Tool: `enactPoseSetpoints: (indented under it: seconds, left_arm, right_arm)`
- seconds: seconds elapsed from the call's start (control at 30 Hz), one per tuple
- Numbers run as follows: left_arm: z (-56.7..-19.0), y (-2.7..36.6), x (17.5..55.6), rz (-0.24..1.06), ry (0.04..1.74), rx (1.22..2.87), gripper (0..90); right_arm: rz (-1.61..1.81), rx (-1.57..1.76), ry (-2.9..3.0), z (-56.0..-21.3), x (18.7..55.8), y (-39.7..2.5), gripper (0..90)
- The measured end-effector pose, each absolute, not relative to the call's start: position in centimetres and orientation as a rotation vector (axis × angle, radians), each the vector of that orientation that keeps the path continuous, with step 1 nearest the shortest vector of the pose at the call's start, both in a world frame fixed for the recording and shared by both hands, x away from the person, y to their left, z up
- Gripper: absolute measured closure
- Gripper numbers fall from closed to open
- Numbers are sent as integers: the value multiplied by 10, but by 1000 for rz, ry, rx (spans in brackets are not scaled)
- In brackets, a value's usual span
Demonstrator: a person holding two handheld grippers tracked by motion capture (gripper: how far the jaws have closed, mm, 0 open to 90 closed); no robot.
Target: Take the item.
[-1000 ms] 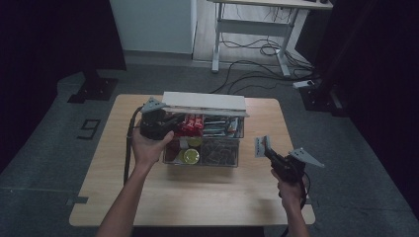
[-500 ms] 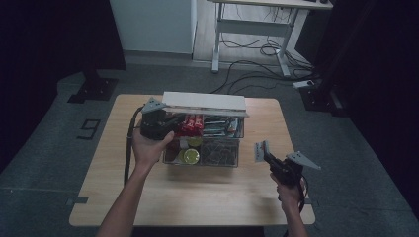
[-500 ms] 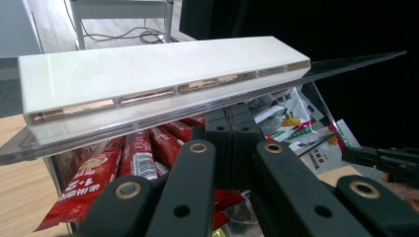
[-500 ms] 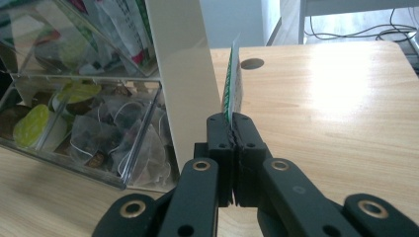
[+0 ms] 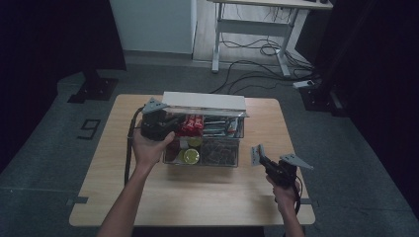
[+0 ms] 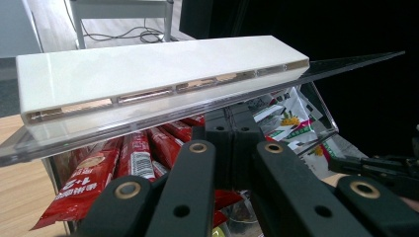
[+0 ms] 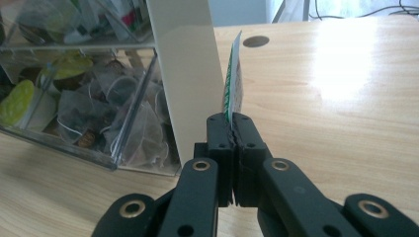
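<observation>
Clear compartment box (image 5: pixel 217 148) near the middle of the wooden surface (image 5: pixel 148 197), lid (image 5: pixel 203 102) raised at the far side, white strip along its edge. Red stick packets (image 5: pixel 190 124) in the back left compartment, printed white-and-green sachets (image 5: pixel 217 126) beside them, yellow-green round items (image 5: pixel 190 155) front left, dark mesh tea bags (image 5: pixel 220 150) front right.

Left tool (image 5: pixel 170 123) at the box's left end, held by the left hand (image 5: pixel 148 148), tips reaching in over the red packets. Seen from the left gripper view: jaws pressed together just under the lid (image 6: pixel 163 79), red stick packets (image 6: pixel 113 168) below and left, sachets (image 6: pixel 286 118) to the right. Cannot tell whether anything lies between the jaws; contact with the lid's clear pane also unclear, tips partly hidden behind the linkage.

Right tool (image 5: pixel 258 157) off to the right of the box, above the bare surface, gripped by the right hand (image 5: pixel 282 190). In the right gripper view, right tool (image 7: pixel 232 129) clamped on a thin white-and-green sachet (image 7: pixel 232 81), seen edge-on, print unreadable. Box wall (image 7: pixel 185 74) just left of it, tea bags (image 7: pixel 123 123) behind clear plastic; wooden surface (image 7: pixel 336 98) washed out by glare at the right.

Forearms cut off at the bottom edge of the high view.
</observation>
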State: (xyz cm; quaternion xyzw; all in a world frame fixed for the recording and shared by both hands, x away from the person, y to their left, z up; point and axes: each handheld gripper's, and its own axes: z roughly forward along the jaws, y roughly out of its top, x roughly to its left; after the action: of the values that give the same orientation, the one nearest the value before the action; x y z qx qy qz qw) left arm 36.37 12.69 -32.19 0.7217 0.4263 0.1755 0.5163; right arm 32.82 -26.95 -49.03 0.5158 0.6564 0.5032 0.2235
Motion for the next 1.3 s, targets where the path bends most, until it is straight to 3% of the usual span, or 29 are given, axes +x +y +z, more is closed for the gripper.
enactPoseSetpoints:
  seconds: [0.73, 1.3]
  left_arm:
    - [-324, 126, 365, 418, 1027, 1737, 888]
    - [-326, 122, 366, 414, 1023, 1746, 883]
  right_arm:
    - [1301, 1541, 1857, -524, 343, -278, 859]
    - [1160, 1640, 1858, -537, 349, -292, 723]
